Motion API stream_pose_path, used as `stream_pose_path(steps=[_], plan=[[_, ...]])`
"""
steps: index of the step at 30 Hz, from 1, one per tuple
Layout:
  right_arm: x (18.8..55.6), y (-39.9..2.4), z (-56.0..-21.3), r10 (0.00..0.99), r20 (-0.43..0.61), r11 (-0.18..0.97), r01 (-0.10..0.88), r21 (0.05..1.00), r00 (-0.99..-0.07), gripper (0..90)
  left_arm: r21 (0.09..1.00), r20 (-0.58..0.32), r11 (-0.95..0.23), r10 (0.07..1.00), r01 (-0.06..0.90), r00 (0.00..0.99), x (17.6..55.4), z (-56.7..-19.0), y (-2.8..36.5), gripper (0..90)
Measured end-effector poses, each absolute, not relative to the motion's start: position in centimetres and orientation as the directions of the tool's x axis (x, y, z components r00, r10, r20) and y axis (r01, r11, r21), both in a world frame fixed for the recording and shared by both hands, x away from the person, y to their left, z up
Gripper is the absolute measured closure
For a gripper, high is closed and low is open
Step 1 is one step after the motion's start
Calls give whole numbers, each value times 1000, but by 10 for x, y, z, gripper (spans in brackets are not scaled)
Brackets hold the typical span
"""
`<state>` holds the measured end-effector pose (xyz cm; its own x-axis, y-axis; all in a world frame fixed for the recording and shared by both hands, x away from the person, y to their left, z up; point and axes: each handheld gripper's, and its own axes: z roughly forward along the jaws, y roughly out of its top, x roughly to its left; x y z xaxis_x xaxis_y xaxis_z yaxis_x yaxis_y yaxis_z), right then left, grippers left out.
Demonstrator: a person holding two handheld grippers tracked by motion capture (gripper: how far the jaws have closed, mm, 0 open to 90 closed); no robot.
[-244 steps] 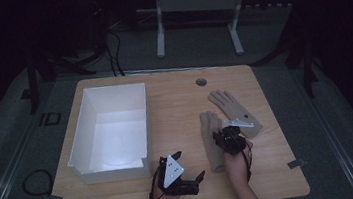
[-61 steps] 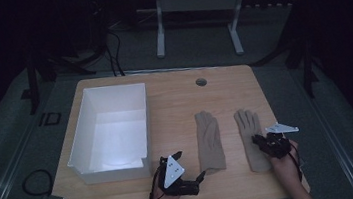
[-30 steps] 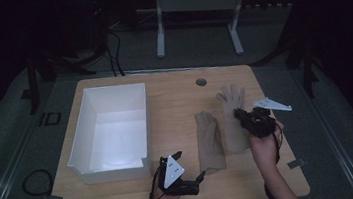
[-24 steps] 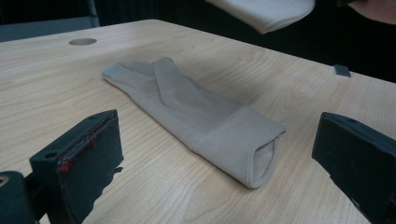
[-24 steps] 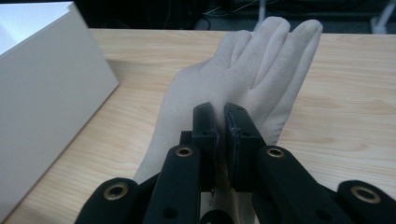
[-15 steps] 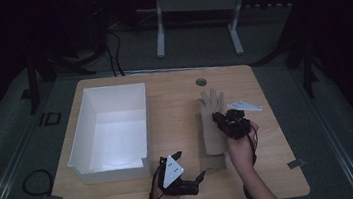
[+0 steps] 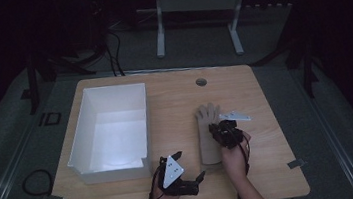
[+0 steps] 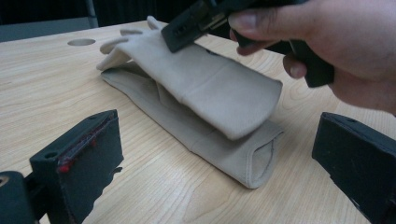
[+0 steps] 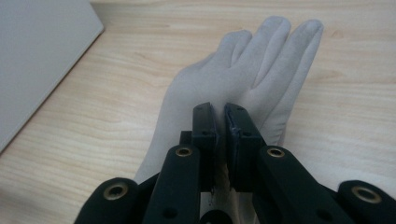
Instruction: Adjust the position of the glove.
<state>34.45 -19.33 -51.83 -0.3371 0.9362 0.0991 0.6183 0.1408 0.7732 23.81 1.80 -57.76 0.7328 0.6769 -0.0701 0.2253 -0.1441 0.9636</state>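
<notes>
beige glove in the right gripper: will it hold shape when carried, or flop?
Probably flops: the upper glove, pinched by the right gripper, sags over the lower glove. Looks thin and light. Matte cloth, so unlikely to slip; it won't roll.

Two beige gloves lie stacked right of the white box (image 7: 110, 132): the lower glove (image 8: 205, 140) flat on the wood, the upper glove (image 8: 210, 88) draped over it, fingers pointing away from the person.
</notes>
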Motion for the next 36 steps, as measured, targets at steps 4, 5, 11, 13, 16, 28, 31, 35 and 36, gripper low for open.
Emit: stream_pose_path(steps=[4, 5, 11, 13, 16, 28, 31, 35, 36], plan=[[344, -193, -526, 935, 109, 142, 636, 759, -338, 830, 963, -71, -144, 677, 226, 732, 238, -578, 18, 20], [343, -194, -527, 936, 106, 143, 637, 757, -337, 830, 963, -71, -144, 677, 226, 732, 238, -578, 18, 20], [340, -194, -537, 934, 120, 140, 651, 746, -337, 809, 963, -69, -146, 677, 225, 733, 238, -578, 18, 20], [340, -194, -539, 933, 124, 138, 654, 744, -338, 798, 963, -69, -145, 677, 225, 733, 238, -578, 18, 20], [339, -193, -542, 933, 127, 134, 653, 745, -337, 779, 964, -68, -146, 677, 224, 733, 238, -578, 18, 20], [339, -202, -522, 906, 110, 175, 597, 783, -410, 545, 966, -72, -141, 655, 215, 752, 239, -578, 17, 20], [340, -209, -515, 875, 114, 197, 561, 804, -470, 462, 967, -75, -134, 663, 216, 745, 239, -578, 17, 20], [342, -221, -509, 847, 105, 227, 533, 815, -522, 304, 965, -77, -143, 653, 221, 754, 240, -578, 17, 20], [343, -225, -509, 840, 110, 228, 530, 817, -532, 275, 963, -78, -148, 645, 225, 760, 241, -577, 17, 20]])
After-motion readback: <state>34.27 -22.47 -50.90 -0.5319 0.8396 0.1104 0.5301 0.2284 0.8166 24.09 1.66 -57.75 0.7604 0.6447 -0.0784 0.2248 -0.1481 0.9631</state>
